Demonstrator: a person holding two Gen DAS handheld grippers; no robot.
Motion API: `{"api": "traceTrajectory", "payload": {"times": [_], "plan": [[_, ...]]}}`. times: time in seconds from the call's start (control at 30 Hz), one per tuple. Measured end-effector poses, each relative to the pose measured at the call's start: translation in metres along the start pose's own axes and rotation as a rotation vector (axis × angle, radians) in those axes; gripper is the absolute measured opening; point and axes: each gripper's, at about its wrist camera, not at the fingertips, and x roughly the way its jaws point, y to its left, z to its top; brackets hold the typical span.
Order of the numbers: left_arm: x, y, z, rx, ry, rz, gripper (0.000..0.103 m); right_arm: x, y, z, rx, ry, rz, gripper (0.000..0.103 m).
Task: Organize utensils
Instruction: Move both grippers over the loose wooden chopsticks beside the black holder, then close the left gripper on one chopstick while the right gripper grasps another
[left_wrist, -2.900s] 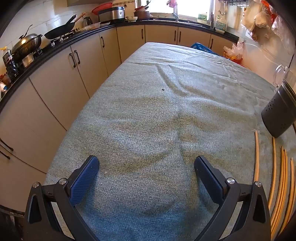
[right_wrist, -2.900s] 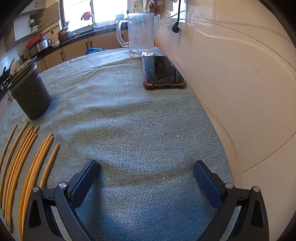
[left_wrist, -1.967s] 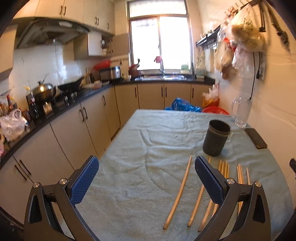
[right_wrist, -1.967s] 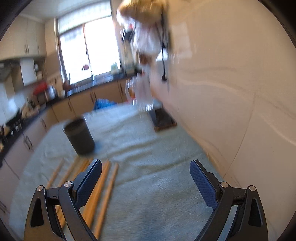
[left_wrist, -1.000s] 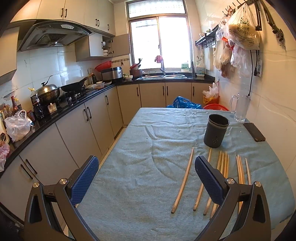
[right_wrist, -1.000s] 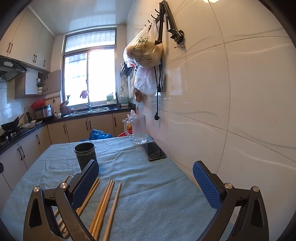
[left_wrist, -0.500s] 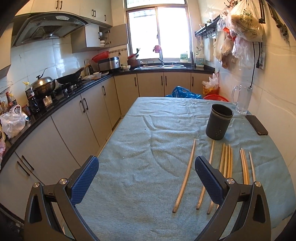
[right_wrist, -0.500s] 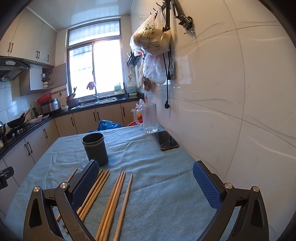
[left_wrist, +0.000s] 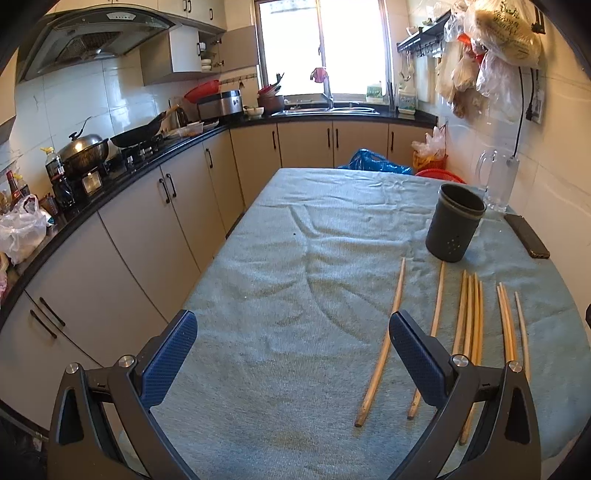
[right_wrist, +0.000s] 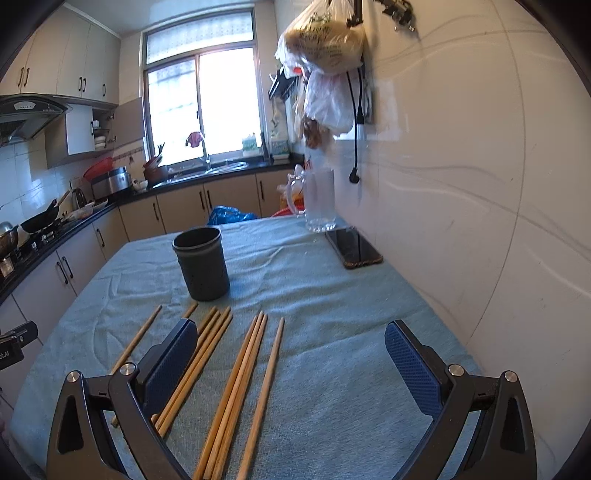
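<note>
Several wooden chopsticks (left_wrist: 469, 321) lie side by side on the blue-green cloth of the table (left_wrist: 295, 280), also in the right wrist view (right_wrist: 240, 373). A dark grey perforated utensil holder (left_wrist: 455, 228) stands upright just beyond their far ends, and shows in the right wrist view (right_wrist: 202, 264). My left gripper (left_wrist: 291, 354) is open and empty above the table's near part, left of the chopsticks. My right gripper (right_wrist: 291, 354) is open and empty, held above the chopsticks' near ends.
A black phone (right_wrist: 352, 246) and a glass mug (right_wrist: 317, 201) sit by the tiled wall at the right. Kitchen cabinets (left_wrist: 155, 221) run along the left of the table. Bags (right_wrist: 325, 40) hang on the wall above.
Both grippers have risen from the cloth and pulled back, then come a little closer to the chopsticks and holder. Both stay open and empty.
</note>
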Motion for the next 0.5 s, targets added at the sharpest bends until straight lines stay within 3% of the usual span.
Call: {"api": "traceTrajectory", "payload": {"times": [0.3,0.4,0.5], "plan": [[0.014,-0.007,0.013,0.079,0.004,-0.012,0.103,0.029,-0.019,-0.008,0.031,0.105,0.029,0.103],[0.025,-0.014,0.024,0.120,0.029,-0.092,0.103,0.043,-0.029,-0.007,0.032,0.149,0.025,0.100],[0.046,-0.025,0.033,0.149,0.098,-0.167,0.100,0.061,-0.035,-0.006,0.022,0.217,0.045,0.089]]}}
